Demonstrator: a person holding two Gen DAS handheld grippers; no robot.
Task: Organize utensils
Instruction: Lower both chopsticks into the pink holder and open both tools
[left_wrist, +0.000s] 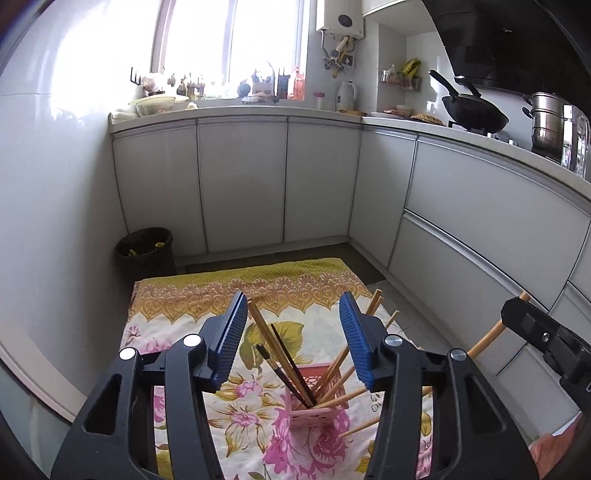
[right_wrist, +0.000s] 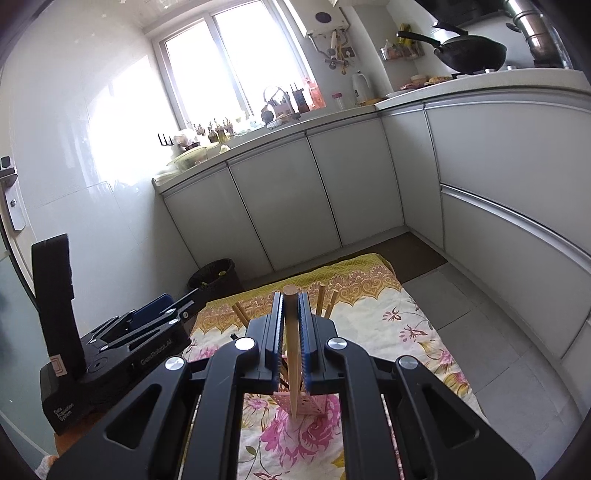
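Note:
A pink slotted holder (left_wrist: 314, 410) stands on a floral cloth (left_wrist: 177, 295) on the floor. Several wooden chopsticks (left_wrist: 264, 332) and a dark pair (left_wrist: 291, 358) lean out of it. My left gripper (left_wrist: 293, 306) hovers just above the holder, open, with its blue pads either side of the sticks and nothing pressed between them. To the right, my right gripper (left_wrist: 532, 325) is shut on one wooden chopstick (left_wrist: 487, 336). In the right wrist view that chopstick (right_wrist: 291, 350) runs upright between the pads of the right gripper (right_wrist: 290, 299), its lower tip at the holder (right_wrist: 310, 404).
A dark wicker bin (left_wrist: 146, 251) stands beyond the cloth's far left corner. White cabinets (left_wrist: 240, 184) line the back and right, with a wok (left_wrist: 474, 110) and a steel pot (left_wrist: 546, 122) on the counter. Bare grey floor tiles (right_wrist: 480, 332) lie right of the cloth.

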